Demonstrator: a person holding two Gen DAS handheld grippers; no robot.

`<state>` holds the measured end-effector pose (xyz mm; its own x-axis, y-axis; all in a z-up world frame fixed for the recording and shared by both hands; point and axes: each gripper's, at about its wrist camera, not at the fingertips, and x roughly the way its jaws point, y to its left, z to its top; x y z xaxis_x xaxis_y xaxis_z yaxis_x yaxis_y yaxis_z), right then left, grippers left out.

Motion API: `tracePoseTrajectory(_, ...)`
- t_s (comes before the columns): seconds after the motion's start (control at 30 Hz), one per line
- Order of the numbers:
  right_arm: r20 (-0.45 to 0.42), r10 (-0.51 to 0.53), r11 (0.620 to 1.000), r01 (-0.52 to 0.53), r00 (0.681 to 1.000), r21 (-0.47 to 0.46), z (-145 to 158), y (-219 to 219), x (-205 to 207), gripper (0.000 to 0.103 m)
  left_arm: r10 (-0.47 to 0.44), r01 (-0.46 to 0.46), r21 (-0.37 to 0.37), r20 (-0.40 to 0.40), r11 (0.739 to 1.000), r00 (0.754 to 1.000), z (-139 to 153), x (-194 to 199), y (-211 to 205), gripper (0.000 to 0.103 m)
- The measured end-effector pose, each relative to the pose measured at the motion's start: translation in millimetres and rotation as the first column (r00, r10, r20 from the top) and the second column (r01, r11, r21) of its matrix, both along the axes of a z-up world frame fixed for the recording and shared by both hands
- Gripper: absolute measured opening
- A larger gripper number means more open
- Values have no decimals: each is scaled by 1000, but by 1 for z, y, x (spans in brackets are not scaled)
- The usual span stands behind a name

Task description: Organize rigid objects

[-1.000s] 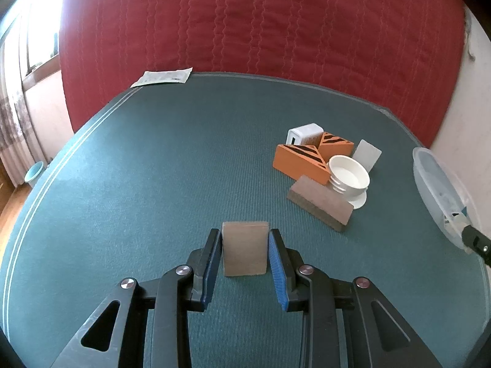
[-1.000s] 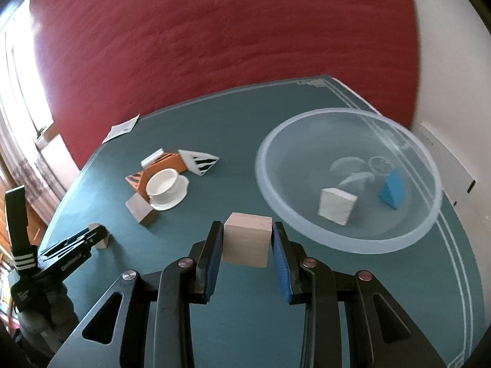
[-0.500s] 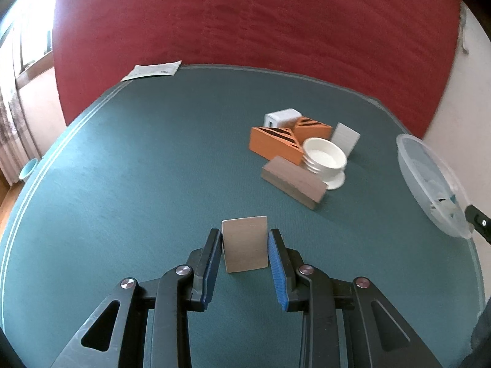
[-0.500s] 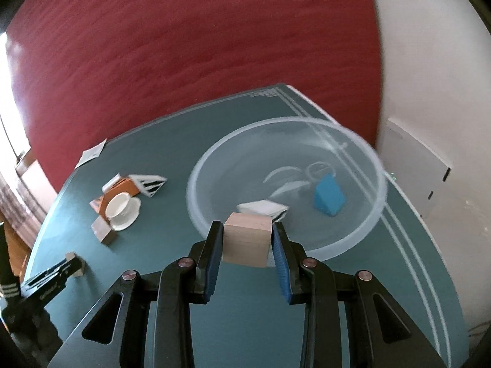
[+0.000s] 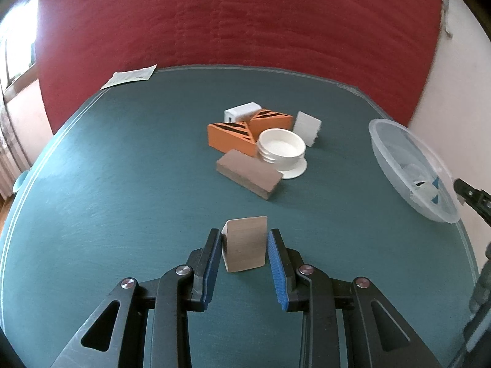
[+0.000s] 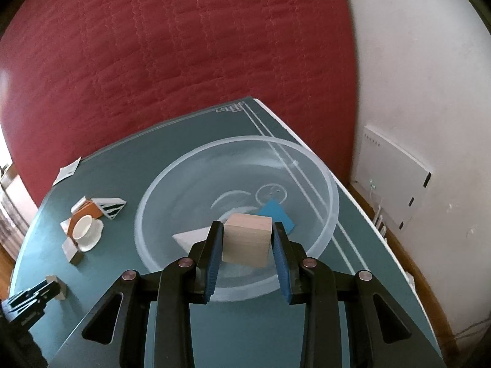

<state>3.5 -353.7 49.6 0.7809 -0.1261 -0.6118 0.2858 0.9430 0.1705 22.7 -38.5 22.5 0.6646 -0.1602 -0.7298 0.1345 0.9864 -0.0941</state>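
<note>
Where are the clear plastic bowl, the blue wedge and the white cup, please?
clear plastic bowl (image 6: 333, 196): right wrist view, right rim.
blue wedge (image 6: 276, 213): right wrist view, top face.
white cup (image 5: 281, 145): left wrist view, inside.

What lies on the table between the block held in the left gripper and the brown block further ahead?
Nothing: in the left wrist view only bare green table separates the held wooden block from the brown block.

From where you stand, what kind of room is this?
Probably a room in a home, not a lab. A green-covered table stands against a red quilted backing, with plain white walls, a window at the left, and a wall-mounted white box.
</note>
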Motion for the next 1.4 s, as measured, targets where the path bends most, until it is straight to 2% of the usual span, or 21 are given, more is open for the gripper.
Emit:
tracePoseTrajectory(0.07,-5,9,1000,-9,1000,8,-5,-4,4,35,-8,8,4,2,1000,1000,2,-2,-4,33)
tracePoseTrajectory(0.13,-8,11,1000,-11,1000,17,-8,-6,5,43,-15,15,5,2,1000,1000,4,-3,-7,33)
tracePoseTrajectory(0.17,-7,10,1000,-9,1000,24,-10,-9,4,43,-17,17,3,0,1000,1000,4,-3,-9,33)
tracePoseTrajectory(0.47,25,-13,1000,13,1000,10,-11,-16,-15,43,-53,53,4,-4,999,999,12,0,-29,33)
tracePoseTrajectory(0.83,51,-59,998,58,997,10,-15,-26,-34,43,-171,170,17,16,985,985,28,4,-79,33)
tracePoseTrajectory(1.03,60,-67,998,66,996,16,-16,-30,-39,43,-202,201,22,38,979,979,37,6,-96,33)
tracePoseTrajectory(1.27,68,-60,998,59,996,26,-17,-30,-41,43,-216,215,27,45,976,975,40,4,-99,33)
tracePoseTrajectory(1.4,64,-60,998,58,996,40,-18,-31,-42,45,-176,176,19,20,984,984,35,0,-83,35)
